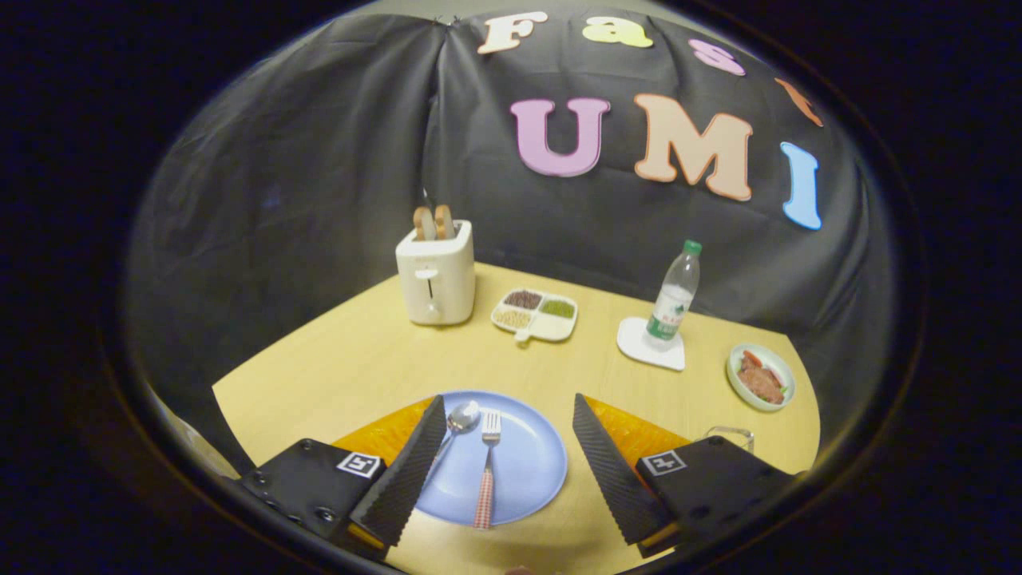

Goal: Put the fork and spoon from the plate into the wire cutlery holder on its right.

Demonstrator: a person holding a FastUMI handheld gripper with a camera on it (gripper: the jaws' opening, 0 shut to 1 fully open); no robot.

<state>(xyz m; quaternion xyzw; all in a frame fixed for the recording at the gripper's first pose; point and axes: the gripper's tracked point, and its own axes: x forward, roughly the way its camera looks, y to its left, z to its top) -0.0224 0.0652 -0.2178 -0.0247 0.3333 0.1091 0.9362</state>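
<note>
Wooden table [359, 359] under gripper [507, 455], fingers spread, holding nothing. Fork [485, 475] and spoon [459, 422] lie on blue plate [535, 471] between fingers. Wire holder [730, 435] partly hidden behind right finger. Advise: lower squarely over fork handle, pinch mid-handle.

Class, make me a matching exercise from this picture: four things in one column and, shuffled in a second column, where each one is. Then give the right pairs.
Things
1. fork
2. bread slices
3. water bottle
4. gripper

Places
A. on the white coaster
B. fingers open, either side of the blue plate
C. sticking up out of the toaster
D. on the blue plate, beside the spoon

Pairs: 1-D, 2-C, 3-A, 4-B
</note>
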